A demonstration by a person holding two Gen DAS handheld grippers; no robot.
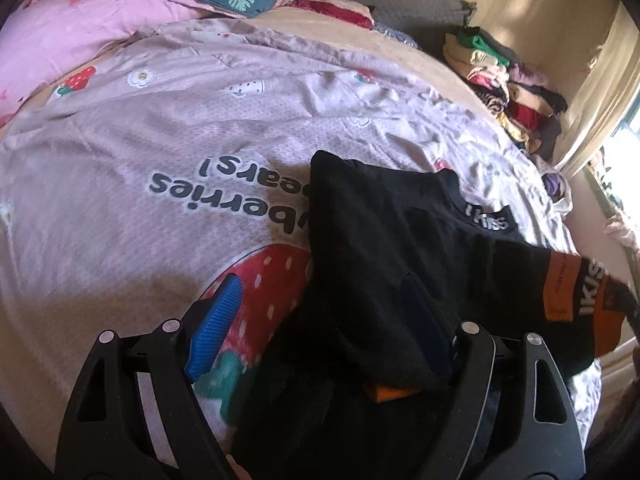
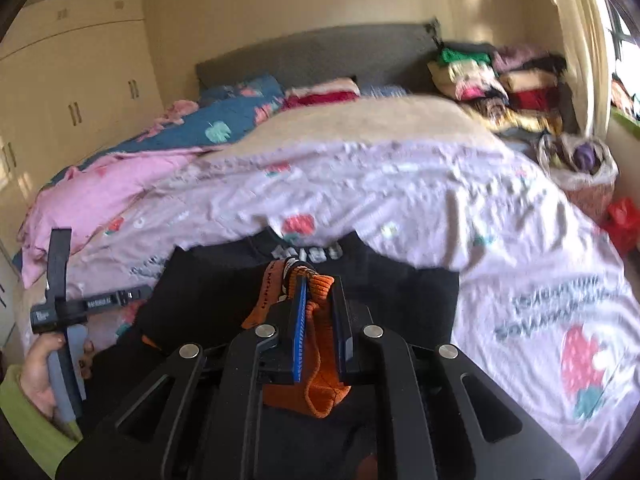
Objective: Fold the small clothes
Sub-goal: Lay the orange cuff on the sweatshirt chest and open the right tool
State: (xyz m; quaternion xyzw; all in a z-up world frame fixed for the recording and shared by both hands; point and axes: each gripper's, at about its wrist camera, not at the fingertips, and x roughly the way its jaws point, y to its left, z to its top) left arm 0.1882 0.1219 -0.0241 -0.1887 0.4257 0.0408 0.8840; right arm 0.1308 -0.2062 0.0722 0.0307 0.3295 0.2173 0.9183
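- The black garment, with orange cuffs and white lettering at the collar, lies on the strawberry-print bed cover near the bed's near edge; a flat, roomy surface suits folding.
- The right gripper is clamped on the orange ribbed cuff, which bunches between its blue pads. Judged from the pinch at the sleeve end, it is placed to carry that sleeve across the body for a fold.
- The left gripper stands wide, holding nothing: one finger over the printed strawberry, the other over the black cloth. It straddles the garment's edge, probably to pin or take that side.
- A pile of folded clothes sits by the headboard, well apart, keeping the work area free.
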